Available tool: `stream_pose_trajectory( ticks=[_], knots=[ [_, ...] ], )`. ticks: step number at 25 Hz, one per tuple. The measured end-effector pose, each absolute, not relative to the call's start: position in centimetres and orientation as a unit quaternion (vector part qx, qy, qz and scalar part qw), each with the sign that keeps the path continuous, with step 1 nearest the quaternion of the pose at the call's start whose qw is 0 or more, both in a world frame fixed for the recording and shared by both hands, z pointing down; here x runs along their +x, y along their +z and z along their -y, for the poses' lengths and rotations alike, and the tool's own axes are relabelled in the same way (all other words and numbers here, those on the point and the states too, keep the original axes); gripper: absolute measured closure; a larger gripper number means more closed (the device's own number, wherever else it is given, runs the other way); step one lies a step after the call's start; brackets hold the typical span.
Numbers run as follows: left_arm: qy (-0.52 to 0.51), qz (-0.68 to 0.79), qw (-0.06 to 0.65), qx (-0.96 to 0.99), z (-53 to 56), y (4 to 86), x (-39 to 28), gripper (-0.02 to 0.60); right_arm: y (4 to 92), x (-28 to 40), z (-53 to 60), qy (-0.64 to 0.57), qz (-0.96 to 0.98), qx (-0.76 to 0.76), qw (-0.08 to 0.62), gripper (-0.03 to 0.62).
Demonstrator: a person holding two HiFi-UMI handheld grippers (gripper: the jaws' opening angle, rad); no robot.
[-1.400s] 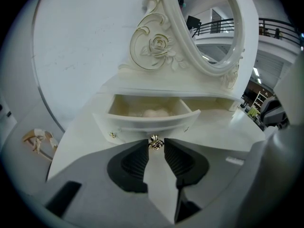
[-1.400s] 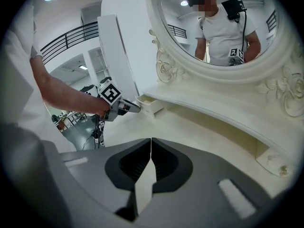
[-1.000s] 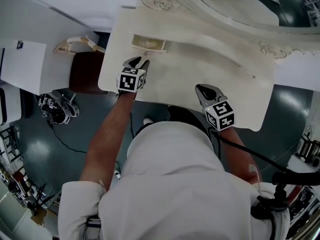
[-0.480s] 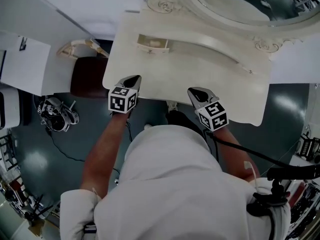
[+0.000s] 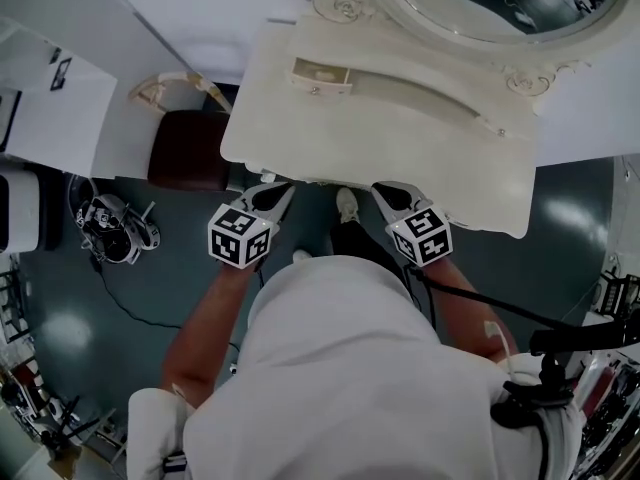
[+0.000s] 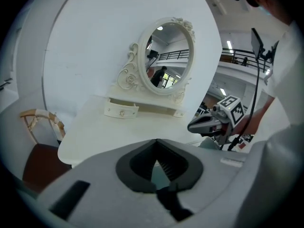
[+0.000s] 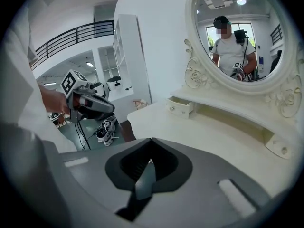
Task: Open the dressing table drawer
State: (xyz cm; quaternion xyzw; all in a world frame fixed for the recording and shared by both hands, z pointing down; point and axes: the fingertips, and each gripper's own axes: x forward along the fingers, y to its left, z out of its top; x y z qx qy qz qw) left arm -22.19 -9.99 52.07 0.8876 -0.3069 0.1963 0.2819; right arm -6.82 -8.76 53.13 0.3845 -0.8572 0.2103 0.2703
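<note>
The drawer [image 5: 321, 76] stands a little pulled out of the low shelf at the back left of the white tabletop [image 5: 400, 143], under the oval mirror [image 5: 490, 3]. Both grippers hang at the near edge of the tabletop, well apart from the drawer. The left gripper [image 5: 279, 191] has its fingers clenched together, with nothing between them. The right gripper [image 5: 384, 190] has its fingers clenched as well, also empty. A brown chair [image 5: 185, 150] stands just beside the table's left side.
</note>
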Motion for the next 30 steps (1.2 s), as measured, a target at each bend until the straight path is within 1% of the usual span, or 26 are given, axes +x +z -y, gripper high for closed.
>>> stream_pose_trajectory(
  ticks=[11, 18, 30],
  knots=[
    [0.149, 0.278, 0.276, 0.908, 1.0, 47.6, -24.3, 0.581, 52.8, -11.0, 2.6, 0.196, 0.864, 0.374, 0.274, 0.593],
    [0.154, 0.285, 0.258, 0.91, -1.7, 47.2, -26.2, 0.581, 52.6, -13.7, 0.4, 0.186, 0.873, 0.358, 0.275, 0.594],
    [0.155, 0.297, 0.258, 0.906, -5.2, 47.2, -28.7, 0.581, 52.1, -17.2, -1.6, 0.166, 0.885, 0.333, 0.279, 0.594]
  ],
)
